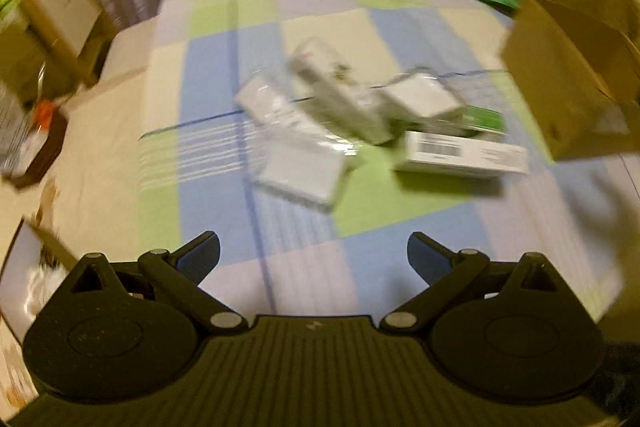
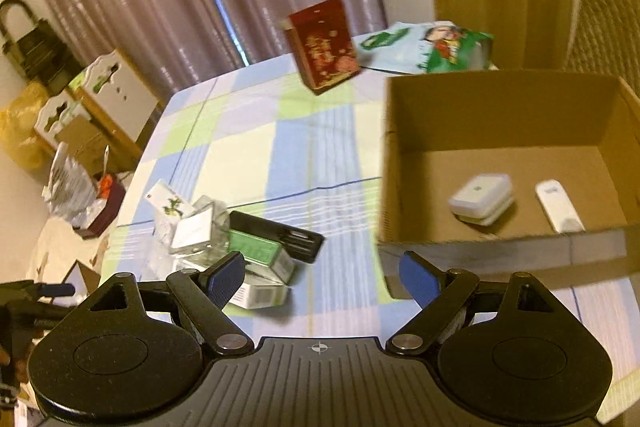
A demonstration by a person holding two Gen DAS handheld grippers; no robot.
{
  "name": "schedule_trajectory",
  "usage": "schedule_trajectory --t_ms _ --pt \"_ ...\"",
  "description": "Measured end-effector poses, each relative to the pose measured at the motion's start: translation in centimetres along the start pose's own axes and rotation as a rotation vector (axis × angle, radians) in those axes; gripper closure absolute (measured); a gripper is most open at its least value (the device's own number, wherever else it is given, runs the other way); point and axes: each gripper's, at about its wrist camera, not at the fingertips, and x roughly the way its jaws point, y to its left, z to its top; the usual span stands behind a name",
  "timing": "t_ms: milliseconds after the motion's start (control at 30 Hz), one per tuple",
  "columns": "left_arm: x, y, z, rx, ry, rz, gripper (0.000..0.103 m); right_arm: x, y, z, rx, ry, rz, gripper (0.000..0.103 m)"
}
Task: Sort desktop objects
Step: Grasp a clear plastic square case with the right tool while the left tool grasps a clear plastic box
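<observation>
A heap of small boxes (image 1: 360, 123) lies mid-table on the checked cloth: white cartons, a green-sided one, one with a barcode (image 1: 460, 157). My left gripper (image 1: 314, 255) hangs open a short way in front of the heap, nothing between its fingers. In the right wrist view the same heap (image 2: 224, 243) sits left, with a green box (image 2: 256, 249) and a black case (image 2: 280, 233). My right gripper (image 2: 322, 277) is open and empty near the front wall of the cardboard box (image 2: 500, 251). Inside lie a white rounded case (image 2: 482, 199) and a white stick-shaped device (image 2: 558, 205).
A dark red tin (image 2: 324, 45) stands at the far side of the table beside a green and white bag (image 2: 432, 47). Off the table's left edge are cartons, a shelf (image 2: 112, 99) and a yellow bag (image 2: 18, 135). The left wrist view is motion-blurred.
</observation>
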Motion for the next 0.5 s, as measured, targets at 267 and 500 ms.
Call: schedule_trajectory --t_ms 267,500 --pt "3.7 3.7 2.1 -0.243 0.036 -0.028 0.008 2.2 2.4 1.6 -0.065 -0.002 0.002 0.016" --pt "7.2 5.0 4.8 -0.389 0.056 -0.047 0.008 4.2 3.1 3.7 -0.087 0.005 0.004 0.016"
